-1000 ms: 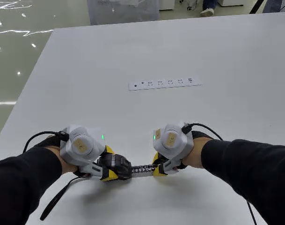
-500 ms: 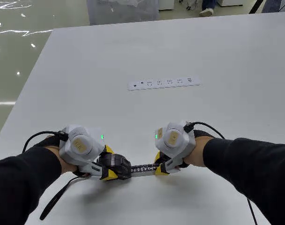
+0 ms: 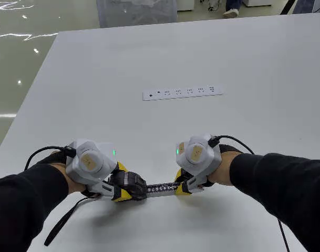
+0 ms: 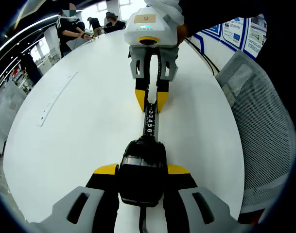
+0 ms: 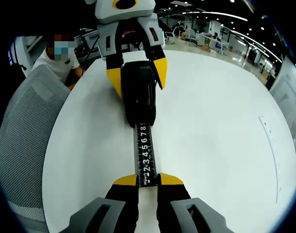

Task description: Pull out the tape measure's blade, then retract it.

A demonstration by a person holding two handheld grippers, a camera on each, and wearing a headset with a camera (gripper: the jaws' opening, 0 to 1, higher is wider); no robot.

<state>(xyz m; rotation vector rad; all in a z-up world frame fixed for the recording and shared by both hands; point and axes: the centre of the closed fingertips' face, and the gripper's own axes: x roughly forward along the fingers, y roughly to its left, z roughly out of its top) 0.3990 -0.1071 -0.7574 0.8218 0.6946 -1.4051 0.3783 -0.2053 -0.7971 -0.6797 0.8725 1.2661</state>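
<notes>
The black tape measure case (image 3: 130, 185) (image 4: 142, 170) (image 5: 139, 92) rests low over the white table, held between the yellow-tipped jaws of my left gripper (image 3: 121, 182) (image 4: 142, 171). A short length of numbered blade (image 3: 162, 188) (image 4: 149, 121) (image 5: 145, 155) runs out of it to the right. My right gripper (image 3: 181, 185) (image 5: 147, 181) is shut on the blade's free end. In the left gripper view the right gripper (image 4: 150, 99) faces me across the blade; in the right gripper view the left gripper (image 5: 138, 73) clasps the case.
A white power strip (image 3: 183, 92) lies flat further back on the table (image 3: 228, 58). A black strap (image 3: 65, 223) trails from the left hand near the front edge. A mesh chair (image 4: 262, 136) stands beside the table. People sit in the background.
The right gripper has drawn a little to the right, and slightly more blade shows between the case and its jaws. The left gripper and the case have stayed put.
</notes>
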